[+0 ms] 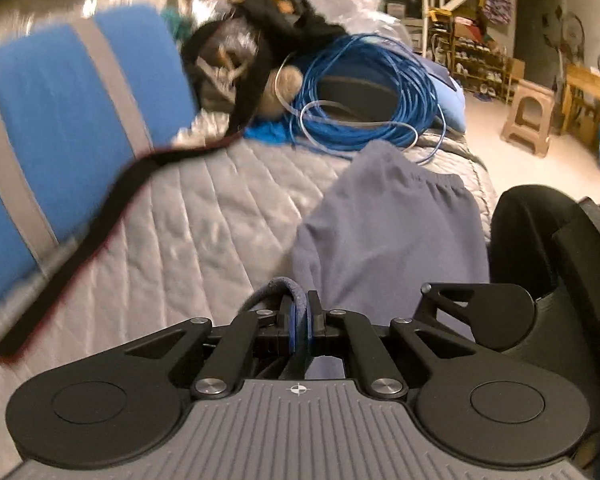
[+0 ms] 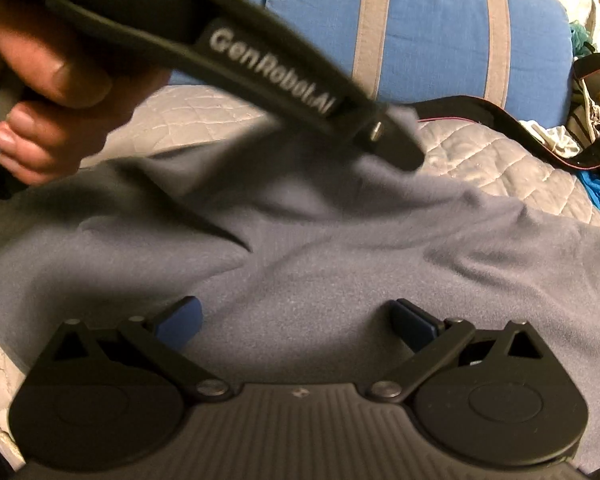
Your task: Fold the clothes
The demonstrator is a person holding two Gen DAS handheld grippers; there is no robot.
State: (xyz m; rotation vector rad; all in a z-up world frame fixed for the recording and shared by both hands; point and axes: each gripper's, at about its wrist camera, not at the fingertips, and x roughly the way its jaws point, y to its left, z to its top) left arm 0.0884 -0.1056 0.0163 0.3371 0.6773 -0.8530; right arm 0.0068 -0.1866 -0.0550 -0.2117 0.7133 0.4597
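mid-fold: left gripper [image 1: 300, 320] clamped on sweatshirt [image 1: 388, 232] edge, lifting it over. right gripper [image 2: 296, 320] spread wide, holding nothing. next: lay edge flat.

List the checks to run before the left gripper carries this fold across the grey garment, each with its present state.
1. left gripper clamped on the grey garment's edge: ok, fabric is pinched between the shut pads.
2. right gripper free of the cloth: ok, jaws stand wide open over the garment, nothing between them.
3. Garment lying flat: not ok, creased and bunched near the left gripper.
4. black strap clear of the fold path: cannot tell, it lies across the quilt nearby.
5. blue cable coil off the garment: ok, behind it.
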